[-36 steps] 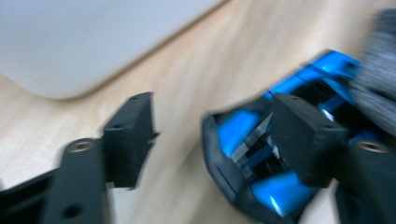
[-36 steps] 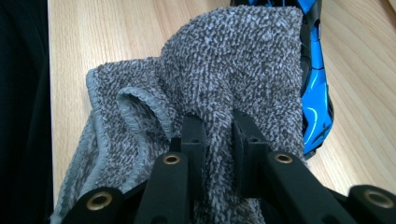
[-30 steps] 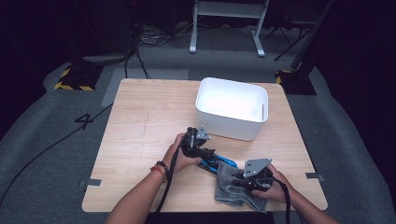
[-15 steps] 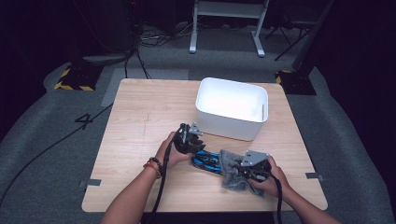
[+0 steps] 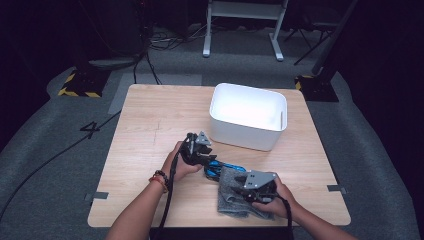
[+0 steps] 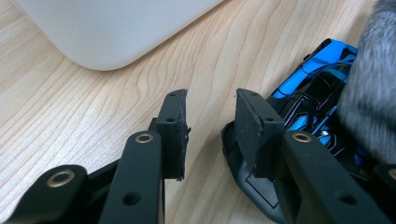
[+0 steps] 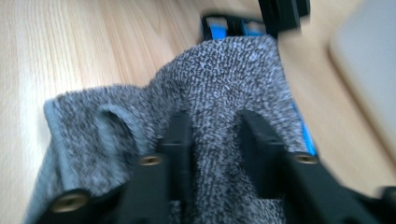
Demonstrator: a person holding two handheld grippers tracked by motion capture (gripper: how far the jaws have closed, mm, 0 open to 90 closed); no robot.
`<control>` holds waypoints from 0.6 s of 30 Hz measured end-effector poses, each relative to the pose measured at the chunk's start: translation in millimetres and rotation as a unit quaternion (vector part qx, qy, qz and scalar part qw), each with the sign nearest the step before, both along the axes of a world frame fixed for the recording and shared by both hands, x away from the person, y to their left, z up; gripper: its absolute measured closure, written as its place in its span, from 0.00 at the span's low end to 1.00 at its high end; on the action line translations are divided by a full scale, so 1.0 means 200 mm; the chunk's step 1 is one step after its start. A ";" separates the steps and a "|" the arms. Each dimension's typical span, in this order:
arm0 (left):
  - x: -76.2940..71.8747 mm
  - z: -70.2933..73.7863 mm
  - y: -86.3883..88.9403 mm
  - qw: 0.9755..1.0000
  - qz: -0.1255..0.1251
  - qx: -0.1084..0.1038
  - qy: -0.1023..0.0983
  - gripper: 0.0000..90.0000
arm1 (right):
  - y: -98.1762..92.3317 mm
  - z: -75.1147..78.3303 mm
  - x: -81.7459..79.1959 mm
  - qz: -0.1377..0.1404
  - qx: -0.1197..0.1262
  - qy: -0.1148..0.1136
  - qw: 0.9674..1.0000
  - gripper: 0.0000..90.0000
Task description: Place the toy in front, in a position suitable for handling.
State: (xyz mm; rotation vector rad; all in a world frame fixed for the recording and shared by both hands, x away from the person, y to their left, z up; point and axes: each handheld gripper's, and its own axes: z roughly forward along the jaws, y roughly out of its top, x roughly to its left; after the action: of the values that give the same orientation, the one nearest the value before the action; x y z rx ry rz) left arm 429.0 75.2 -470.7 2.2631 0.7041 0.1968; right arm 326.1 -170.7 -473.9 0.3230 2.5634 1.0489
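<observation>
A blue and black toy car [image 5: 219, 168] lies on the wooden table [image 5: 150, 125], its right end under a grey cloth [image 5: 235, 202]. My left gripper [image 5: 206, 161] sits at the car's left end. In the left gripper view its jaws [image 6: 210, 100] have just been opening; bare wood shows between them, and the car [image 6: 322, 88] rests against the outside of the right one. My right gripper [image 5: 240, 186] is low over the cloth. Its jaws [image 7: 212, 116] have just been opening, with a raised fold of the cloth [image 7: 219, 79] between them.
A white plastic bin [image 5: 248, 131] stands just behind the car, at the table's back right. The table's front edge runs close below the cloth. Black cables trail from both grippers toward the person.
The right gripper has slid left across the cloth toward the car. The left gripper has shifted slightly left and stays at the car's end.
</observation>
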 end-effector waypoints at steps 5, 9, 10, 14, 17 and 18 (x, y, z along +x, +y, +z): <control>-0.01 0.00 -0.01 1.000 0.000 -0.002 -0.005 0.72 | 0.13 0.01 0.01 0.018 0.011 -0.042 0.999 0.85; -0.02 0.00 -0.01 1.000 0.002 0.004 -0.012 0.72 | 0.26 -0.02 0.04 0.036 -0.008 -0.053 0.998 0.75; -0.02 0.00 0.00 1.000 0.004 0.003 -0.012 0.72 | 0.28 -0.03 0.05 0.035 -0.014 -0.061 0.997 0.70; -0.02 0.00 0.00 1.000 0.005 0.004 -0.014 0.72 | 0.33 -0.04 0.06 0.022 -0.034 -0.093 0.995 0.62; -0.03 0.00 -0.01 1.000 0.003 0.008 -0.019 0.72 | 0.32 -0.04 0.06 0.022 -0.046 -0.096 0.994 0.61; -0.03 0.00 -0.02 1.000 0.003 0.009 -0.024 0.72 | 0.32 -0.04 0.06 0.022 -0.046 -0.096 0.994 0.61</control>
State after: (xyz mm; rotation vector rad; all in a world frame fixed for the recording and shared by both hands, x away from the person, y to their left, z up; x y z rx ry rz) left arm 422.0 70.6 -471.6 2.2671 0.6866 0.2597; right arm 338.4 -106.4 -482.5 0.1354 2.4454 0.9236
